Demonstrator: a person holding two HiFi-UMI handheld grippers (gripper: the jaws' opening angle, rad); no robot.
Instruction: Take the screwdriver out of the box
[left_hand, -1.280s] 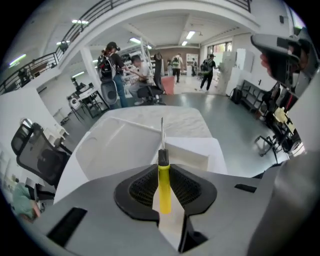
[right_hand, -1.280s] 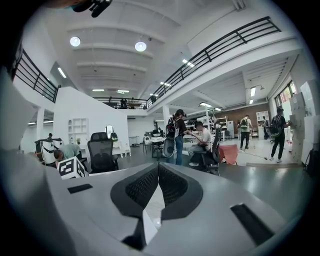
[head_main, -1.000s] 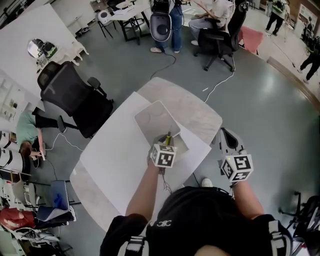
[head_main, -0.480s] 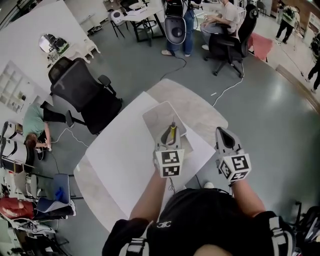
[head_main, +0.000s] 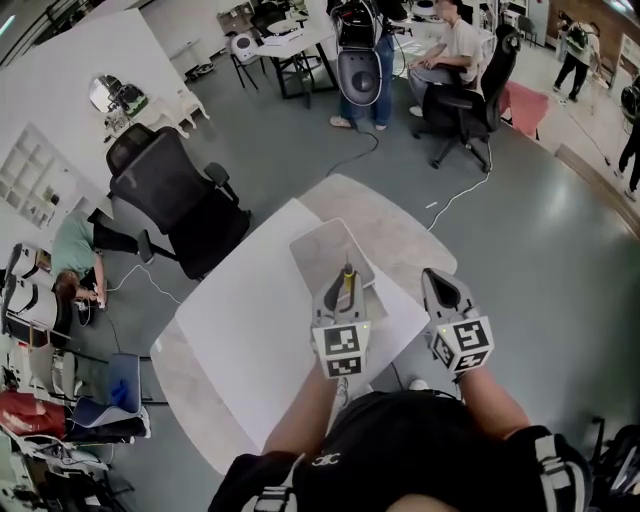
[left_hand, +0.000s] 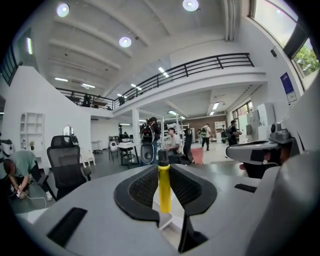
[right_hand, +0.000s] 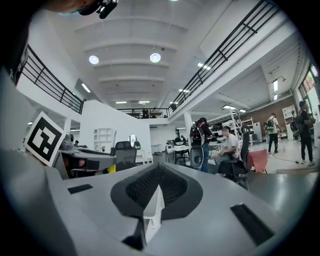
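Yellow plastic shows between the jaws of the left gripper (left_hand: 164, 172), which are clamped on the screwdriver (left_hand: 164, 186). Nearest the person, the cube (head_main: 342, 350) on that gripper carries black-and-white square markers, the only printed signs that can be made out. The right gripper (right_hand: 158, 175) is just beside it, to its right, with its jaws pressed together on nothing.

The screwdriver's long axis runs along the left gripper's jaws. It points away from the person, and its dark end is the far one. In the left gripper view it stands upright in the middle of the frame. In the head view the screwdriver (head_main: 347, 283) is in the air over the near end of the open grey box (head_main: 322, 250).

The box lies on a white sheet (head_main: 250, 330) that covers much of a pale, rounded table (head_main: 400, 235). Beyond the table stands a black office chair (head_main: 170, 195), and farther off people (head_main: 462, 45) sit and stand by desks.
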